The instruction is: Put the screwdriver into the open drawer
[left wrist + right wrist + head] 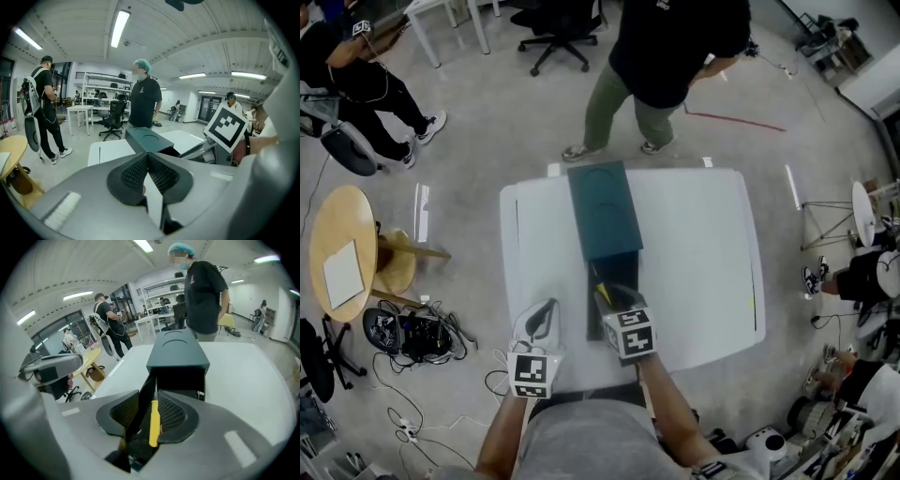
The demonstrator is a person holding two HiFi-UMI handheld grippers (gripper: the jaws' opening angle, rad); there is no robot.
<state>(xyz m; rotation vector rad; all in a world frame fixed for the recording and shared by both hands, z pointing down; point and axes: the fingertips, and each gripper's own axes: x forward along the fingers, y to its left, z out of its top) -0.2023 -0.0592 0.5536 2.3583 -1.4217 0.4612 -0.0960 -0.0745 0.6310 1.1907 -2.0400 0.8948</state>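
Note:
A dark teal cabinet (pixel 602 202) stands on the white table (pixel 698 272), its drawer (pixel 625 270) pulled out toward me. The yellow-handled screwdriver (pixel 153 423) lies lengthwise down in the drawer, shaft pointing at the cabinet (pixel 177 350). My right gripper (pixel 150 398) hovers just above it, open, the handle showing between the pads close to the right one. In the head view that gripper (pixel 606 296) hangs over the drawer's near end, with a bit of yellow screwdriver (pixel 601 281) at its tip. My left gripper (pixel 544 314) floats left of the drawer, shut and empty (pixel 147 161).
A person in a dark shirt (pixel 667 52) stands at the table's far edge behind the cabinet. A round wooden table (pixel 342 246), stools and floor cables lie to the left. An office chair (pixel 558 28) is farther back. More people sit at the right.

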